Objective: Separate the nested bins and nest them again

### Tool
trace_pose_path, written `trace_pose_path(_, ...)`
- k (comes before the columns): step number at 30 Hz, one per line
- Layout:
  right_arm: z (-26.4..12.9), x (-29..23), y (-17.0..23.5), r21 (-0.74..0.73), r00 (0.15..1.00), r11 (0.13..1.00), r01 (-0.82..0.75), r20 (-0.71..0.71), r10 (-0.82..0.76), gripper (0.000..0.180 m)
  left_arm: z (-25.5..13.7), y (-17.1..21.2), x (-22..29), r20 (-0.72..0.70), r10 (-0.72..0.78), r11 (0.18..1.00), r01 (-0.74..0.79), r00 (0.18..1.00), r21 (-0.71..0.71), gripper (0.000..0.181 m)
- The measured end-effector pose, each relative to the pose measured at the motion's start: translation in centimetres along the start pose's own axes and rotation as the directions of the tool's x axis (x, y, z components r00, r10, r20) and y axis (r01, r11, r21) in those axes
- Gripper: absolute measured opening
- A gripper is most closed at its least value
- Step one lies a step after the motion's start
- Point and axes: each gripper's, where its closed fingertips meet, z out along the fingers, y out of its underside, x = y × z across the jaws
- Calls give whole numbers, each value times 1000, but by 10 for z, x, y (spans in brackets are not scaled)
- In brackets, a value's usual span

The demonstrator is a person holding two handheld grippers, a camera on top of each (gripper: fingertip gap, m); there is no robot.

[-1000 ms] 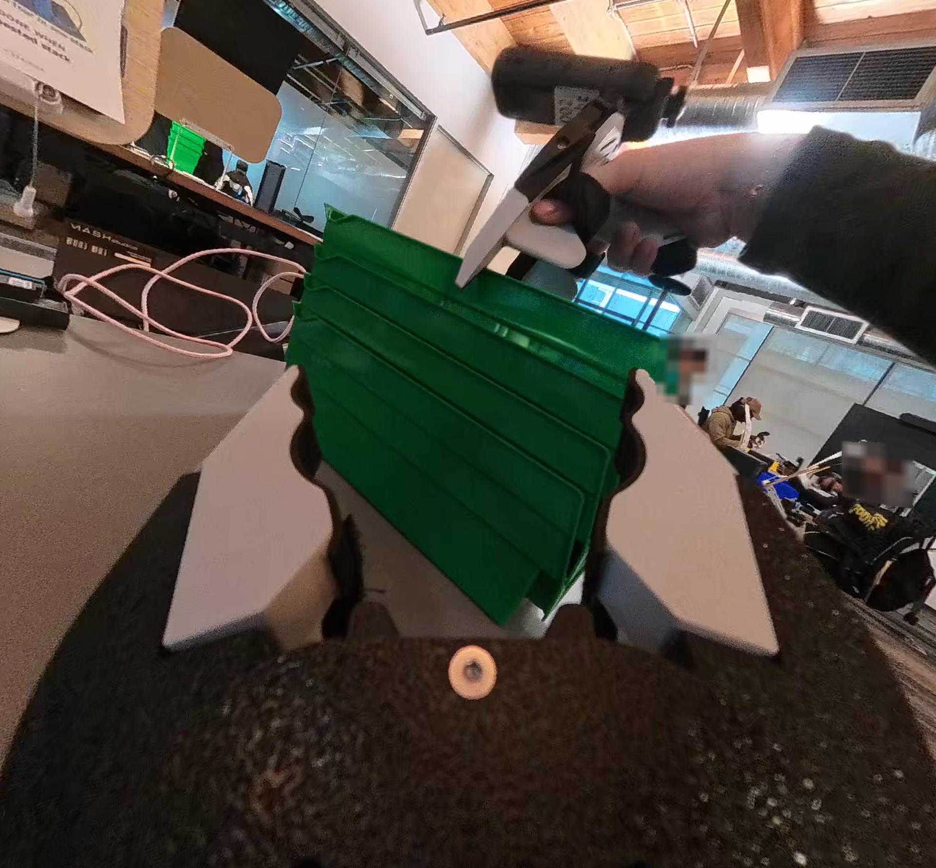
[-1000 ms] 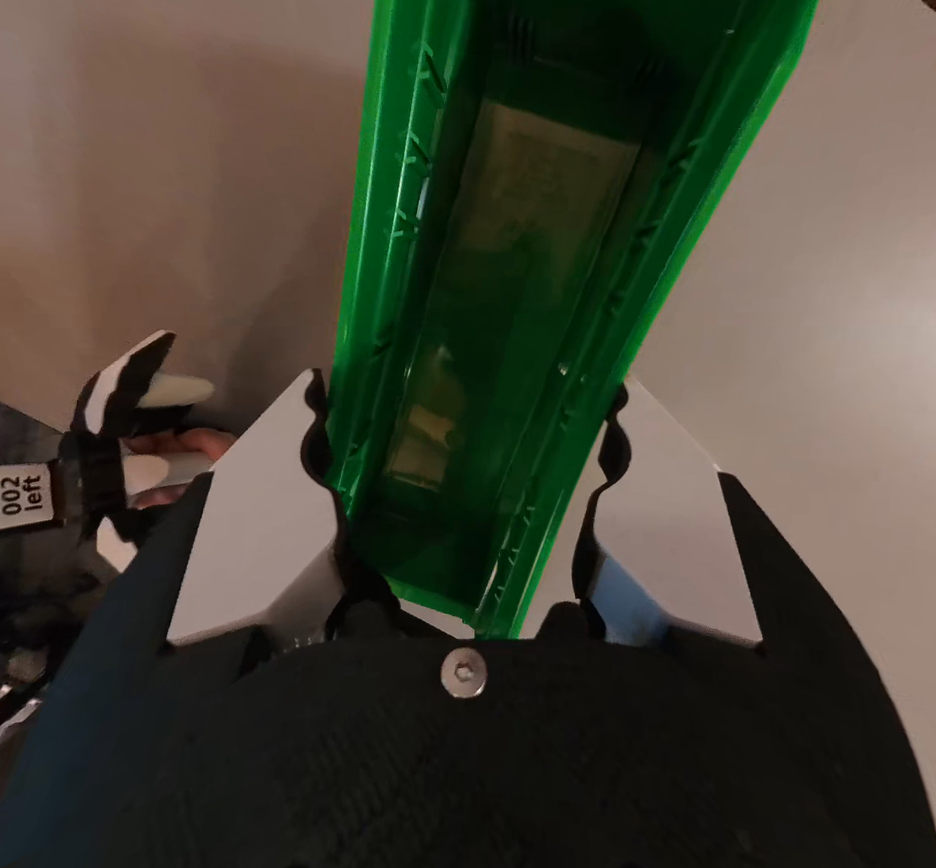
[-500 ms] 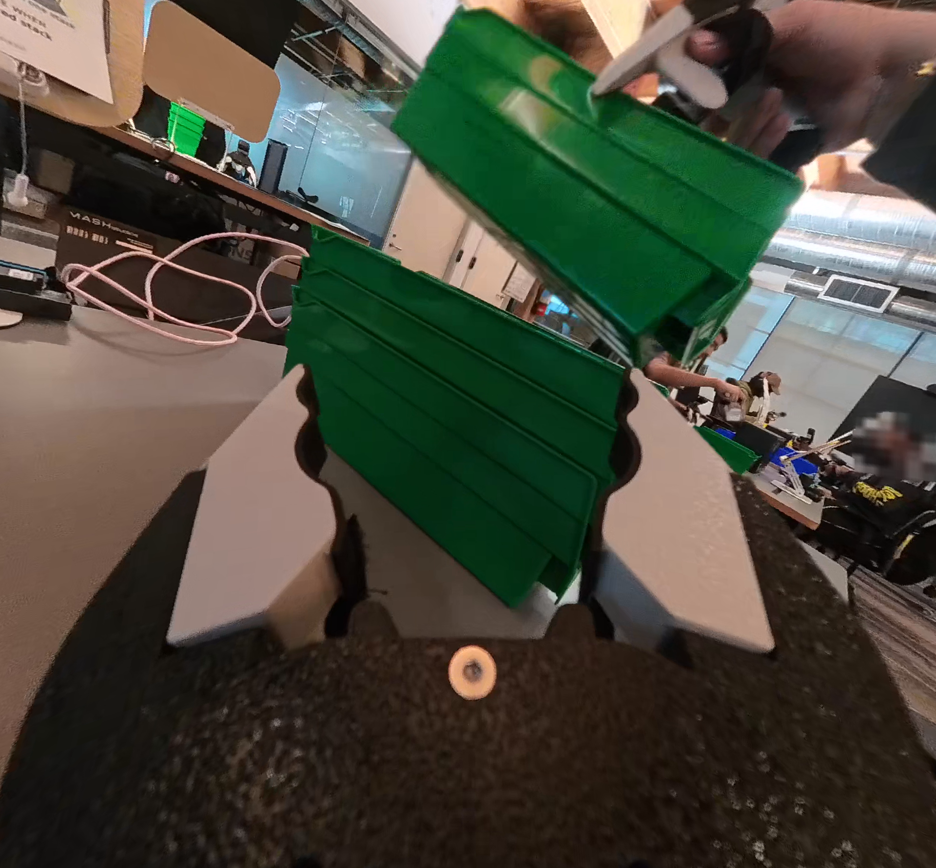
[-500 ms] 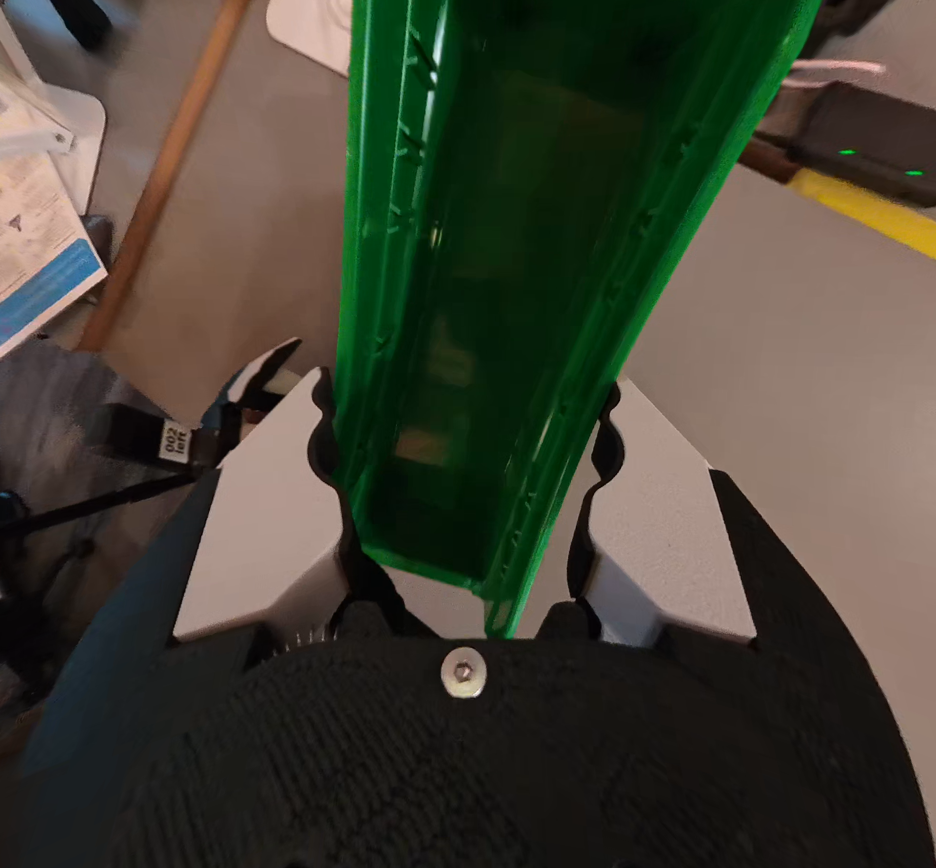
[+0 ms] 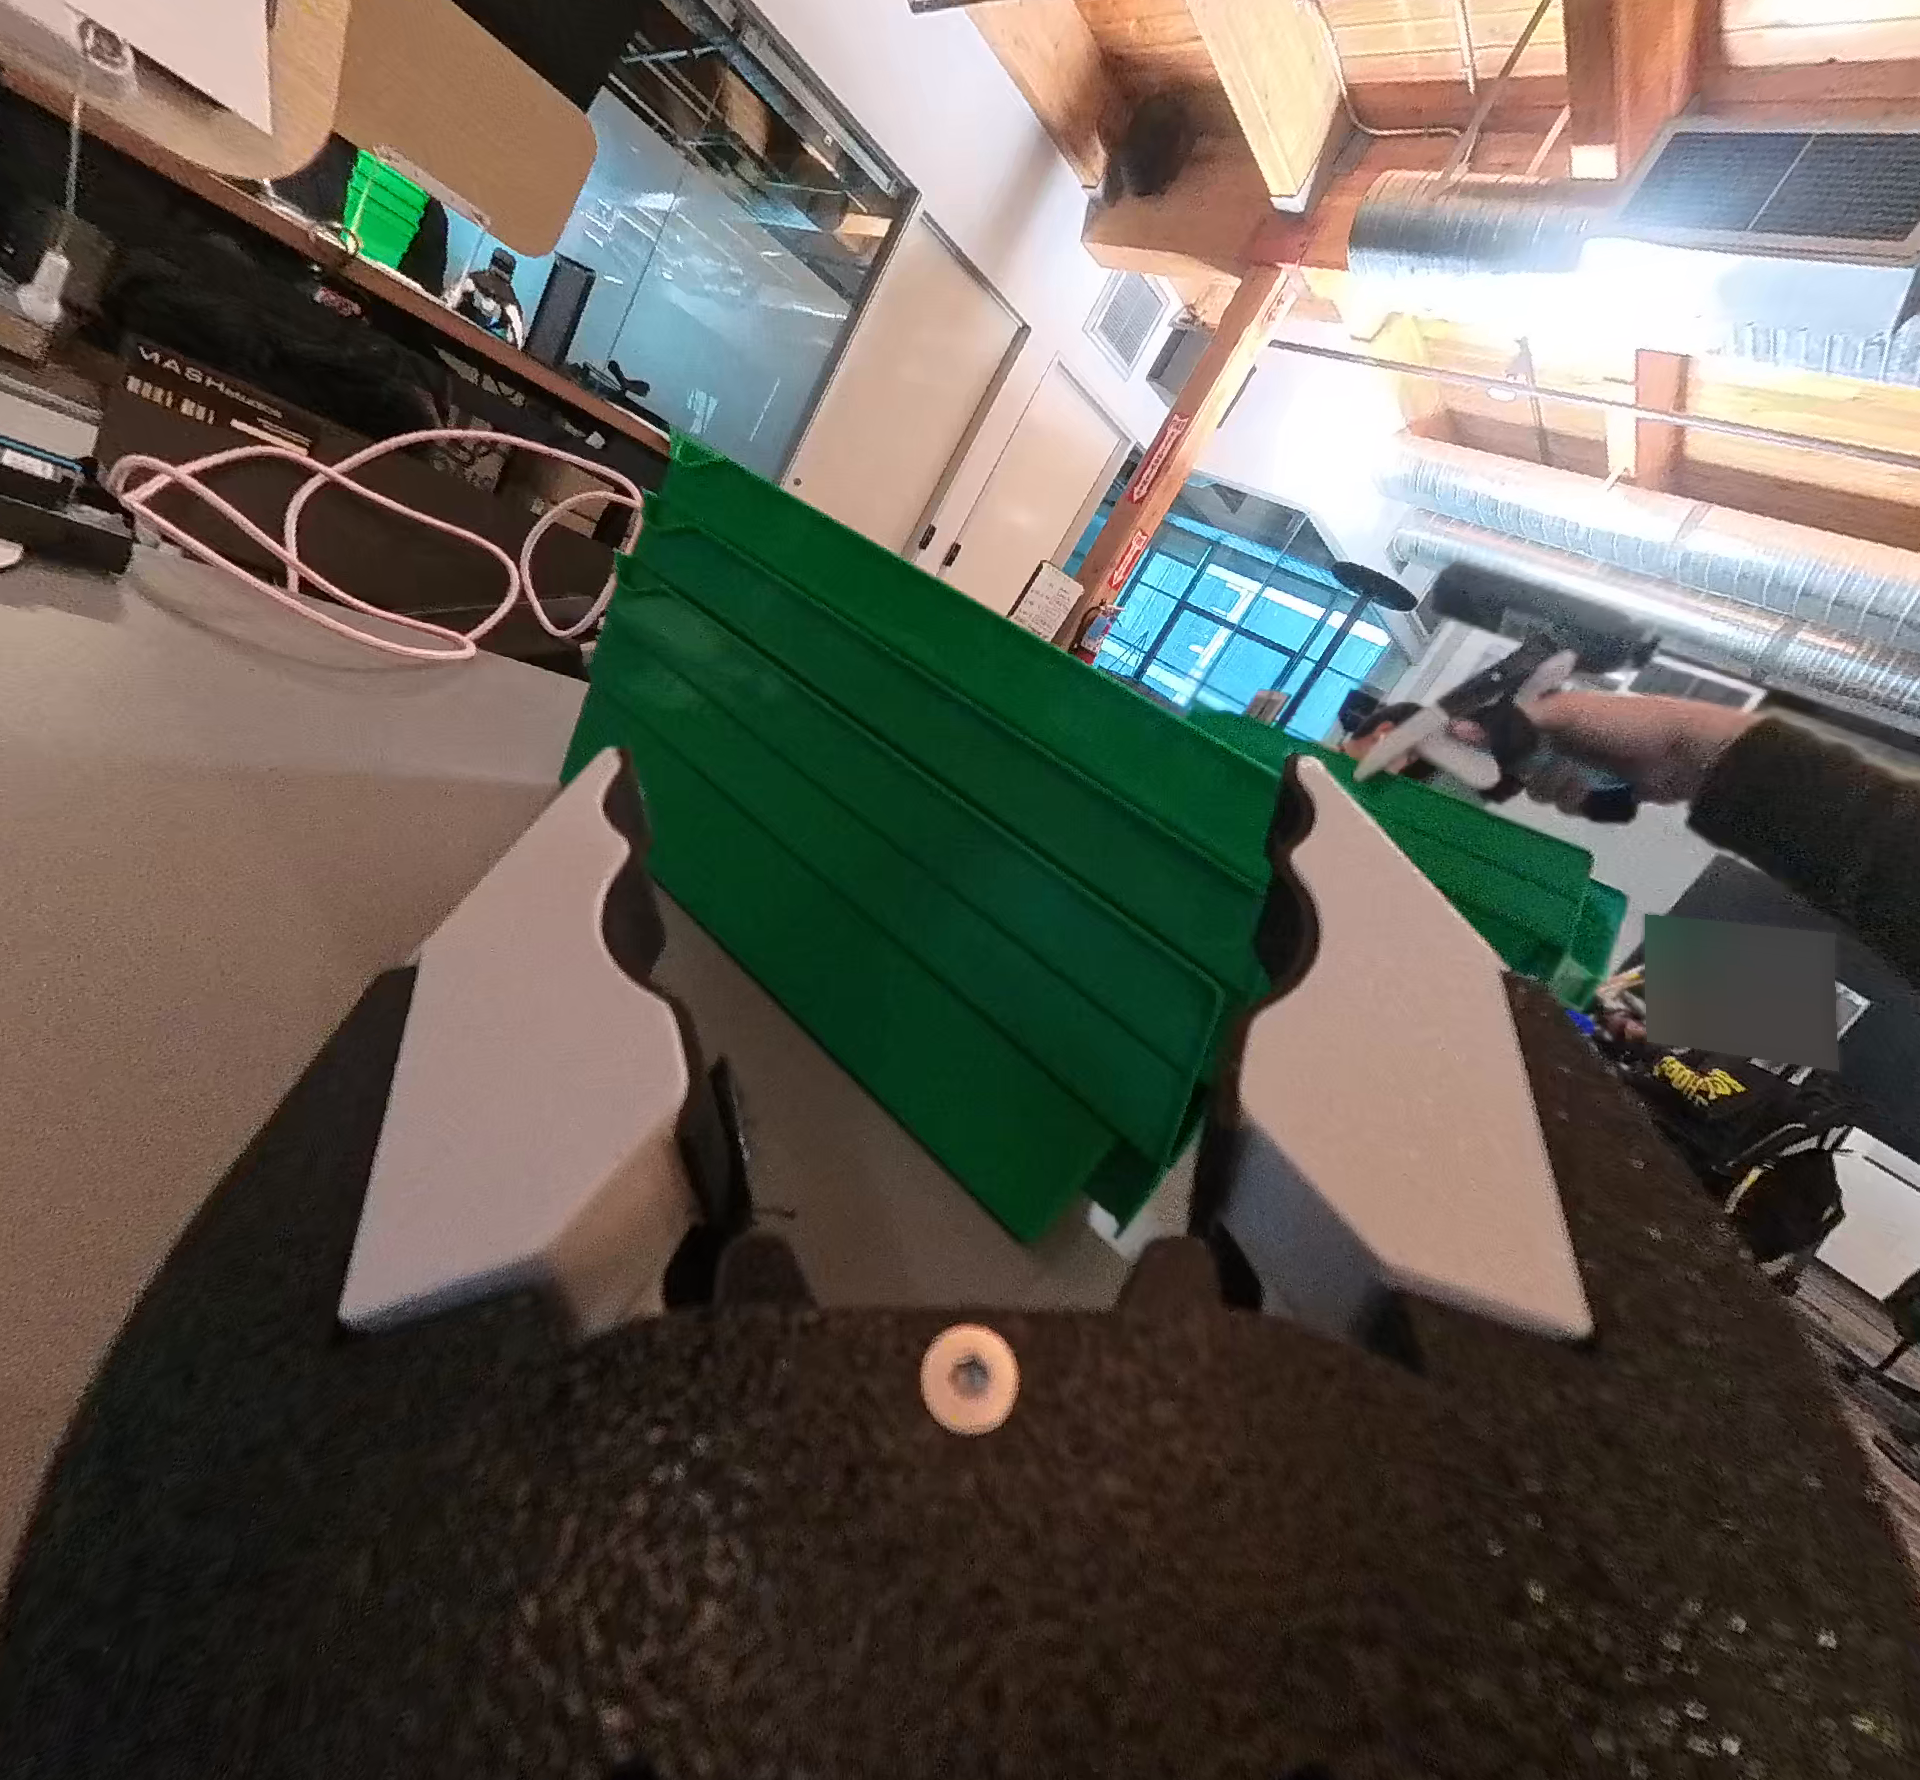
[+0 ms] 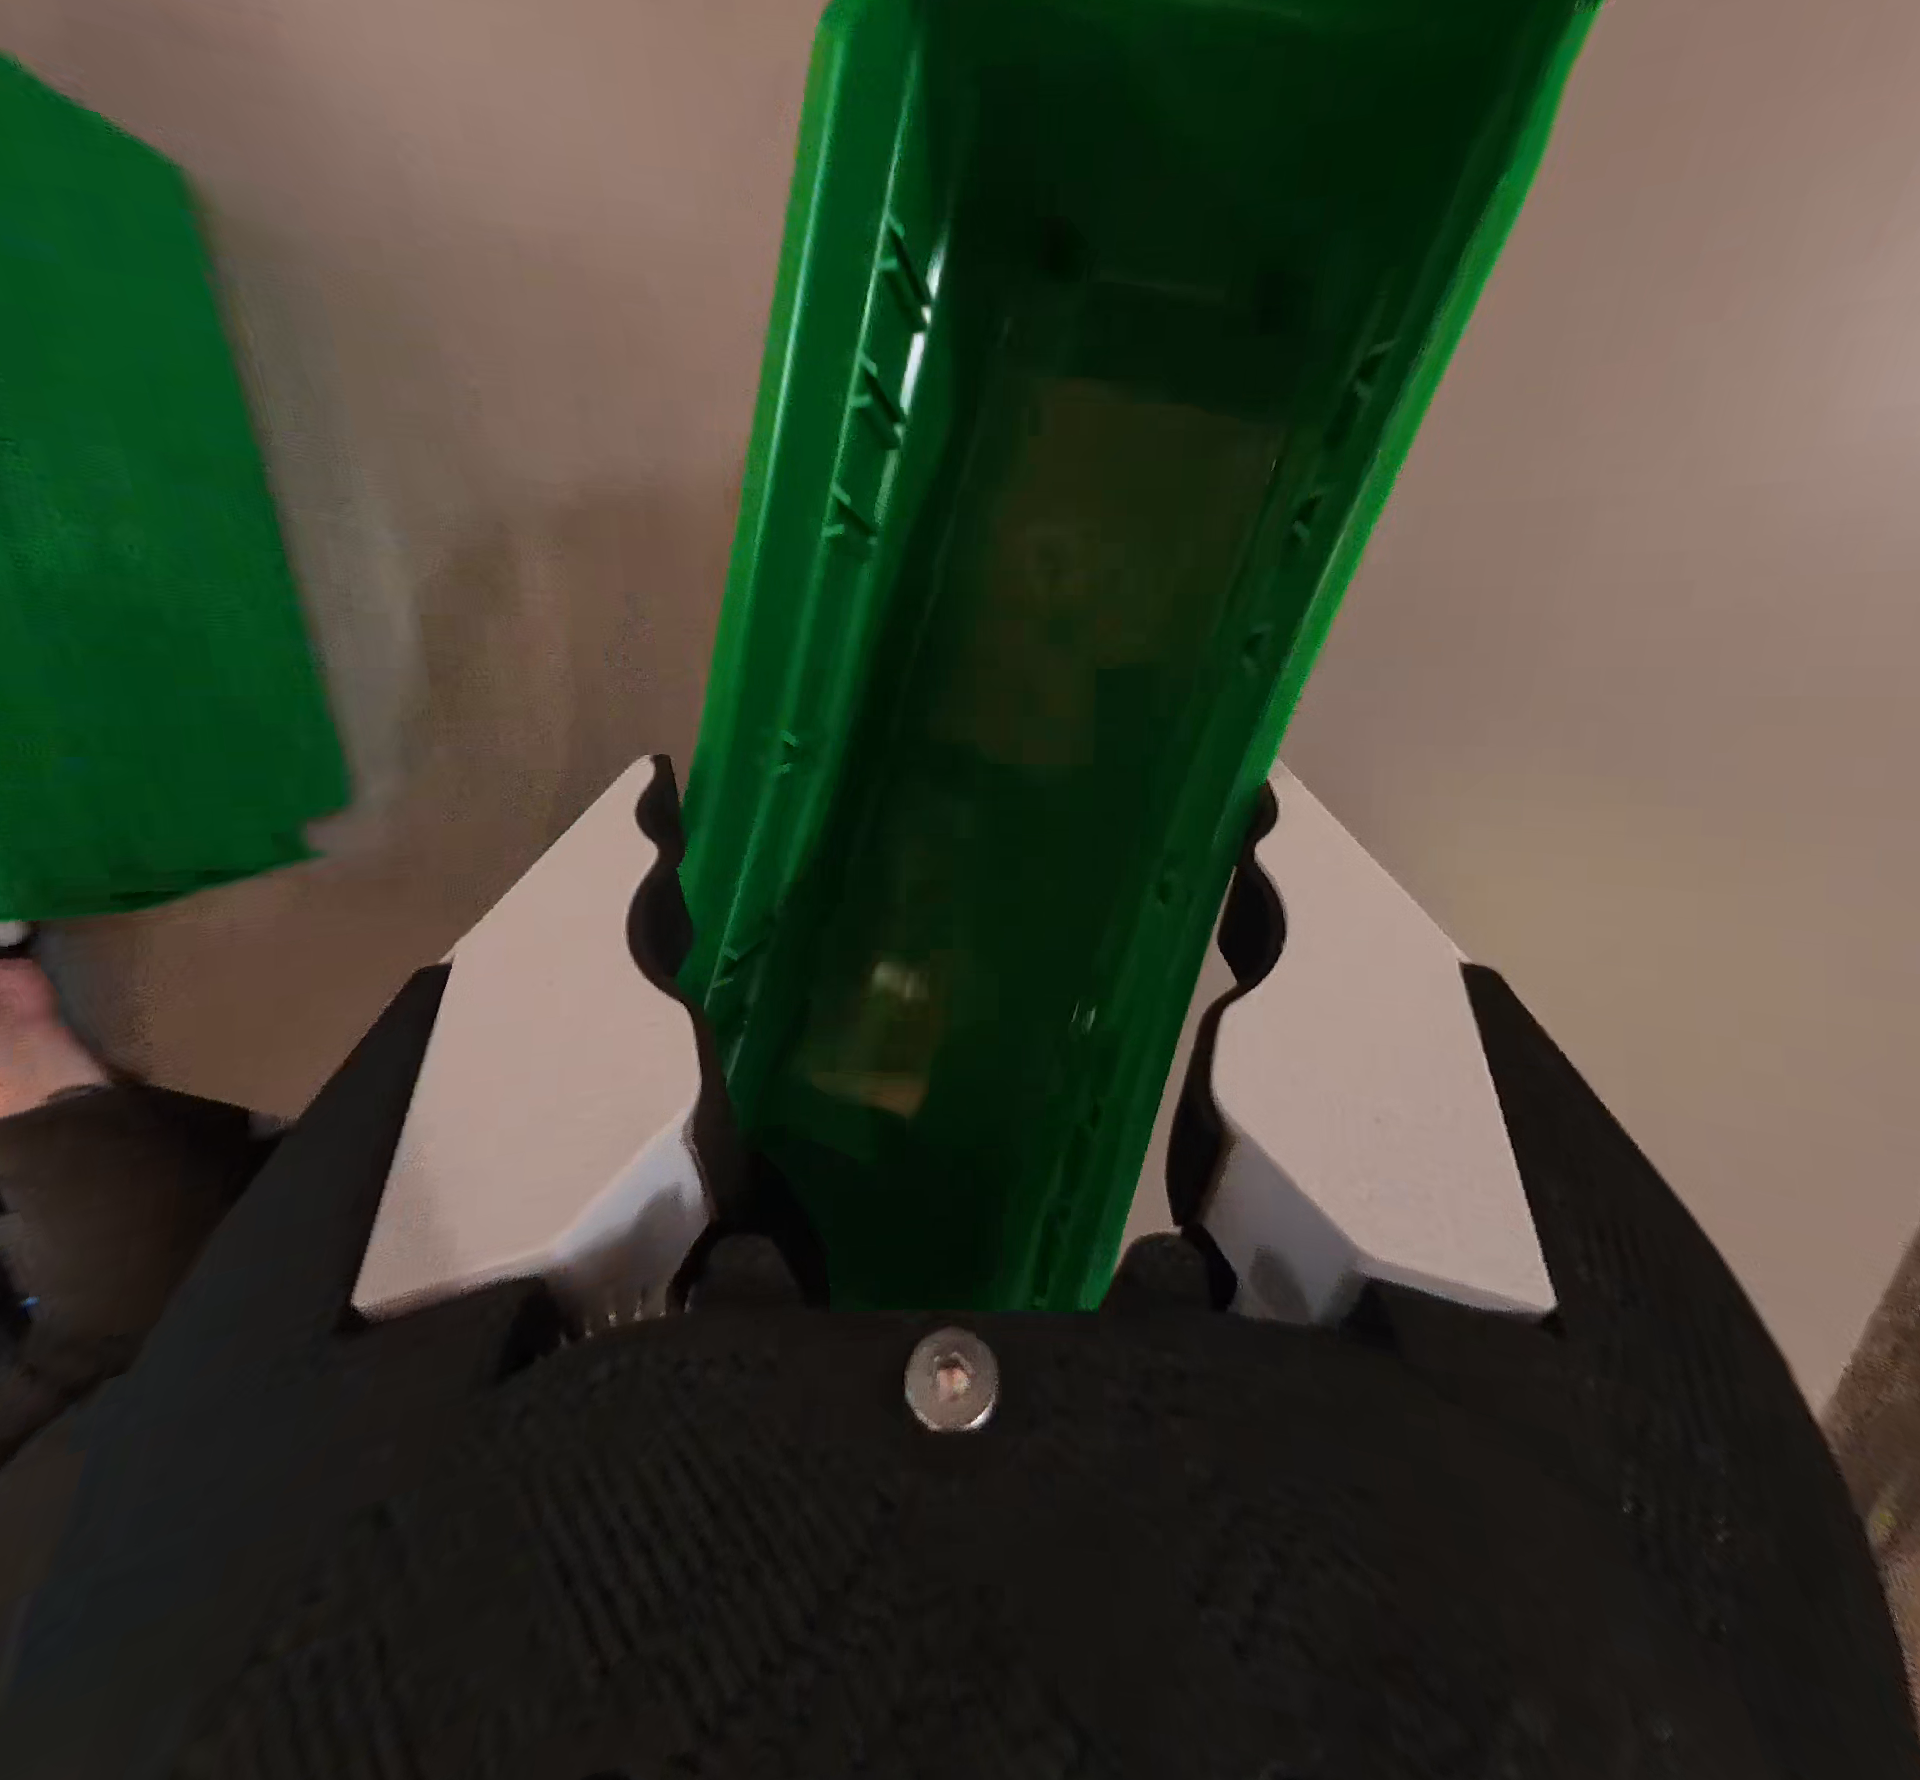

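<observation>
A stack of nested green bins (image 5: 935,847) lies tilted on the grey table (image 5: 208,847). My left gripper (image 5: 956,769) is shut on the stack's near end, one finger on each side. My right gripper (image 6: 964,774) is shut on a single green bin (image 6: 1091,483), and I look into its open inside. In the left wrist view that single bin (image 5: 1496,857) sits low to the right of the stack and apart from it, with the right gripper (image 5: 1382,754) at its top edge. In the right wrist view the stack (image 6: 135,535) shows at the left.
A pink cable (image 5: 343,535) loops at the table's far left in front of a black box (image 5: 208,411). A person's sleeve (image 5: 1818,826) reaches in from the right. Bare grey table (image 6: 468,276) lies around the held bin.
The right gripper pulled the top bin up off the stack, then carried it down to the right of the stack. The left gripper kept hold of the stack.
</observation>
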Motion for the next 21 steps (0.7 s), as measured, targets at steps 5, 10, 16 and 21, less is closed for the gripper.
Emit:
trace_pose_path(5, 23, 86, 30, -54, 998, 998, -15, -69, 12, 104, 2, 6, -2, 21, 4, 1000, -4, 1000, -18, 116)
trace_pose_path(10, 42, 130, 39, -49, 998, 999, -7, -56, 5, 105, 6, 15, 1, 13, 13, 998, -12, 1000, -63, 116)
trace_pose_path(16, 53, 149, 32, 19, 993, 995, 100, -61, -98, 113, 8, 24, 4, 8, 7, 995, -6, 1000, -96, 115)
trace_pose_path(21, 43, 151, 19, 90, 990, 996, 25, -141, -12, 152, 8, 25, 4, 17, 15, 995, -14, 1000, -96, 116)
